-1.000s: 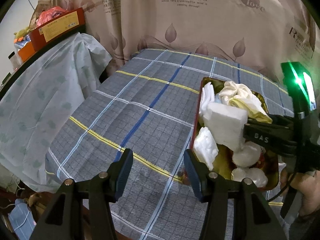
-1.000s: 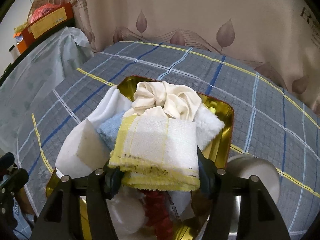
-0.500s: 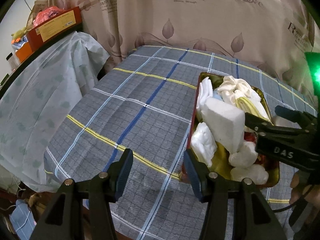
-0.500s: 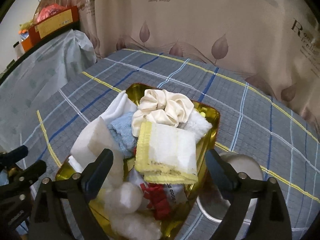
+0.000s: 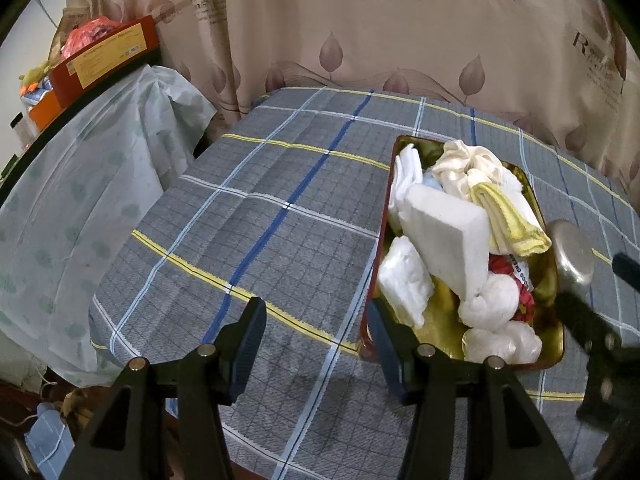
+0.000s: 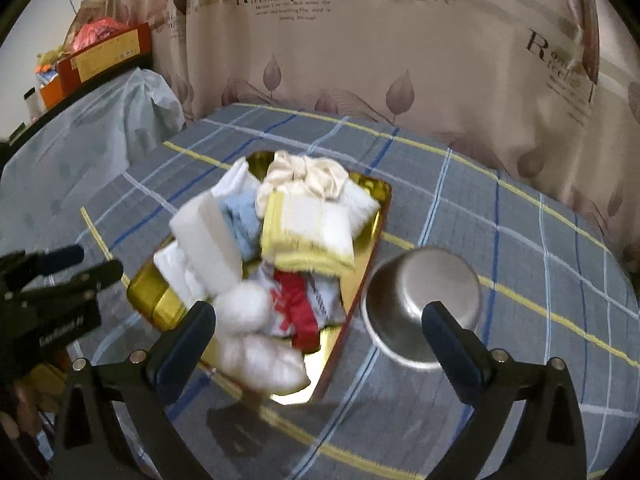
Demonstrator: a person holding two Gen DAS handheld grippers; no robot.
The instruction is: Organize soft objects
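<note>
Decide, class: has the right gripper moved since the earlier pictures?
Yes. The right gripper has let go of the folded yellow-edged white cloth and backed away from the gold metal tray, which now looks smaller and farther off. Its jaws are opening, nothing between them.

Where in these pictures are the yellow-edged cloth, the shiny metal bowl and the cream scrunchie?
yellow-edged cloth (image 6: 308,236), right wrist view, on its white middle panel.
metal bowl (image 6: 424,284), right wrist view, on its inner wall.
cream scrunchie (image 5: 466,168), left wrist view, on its gathered folds.
</note>
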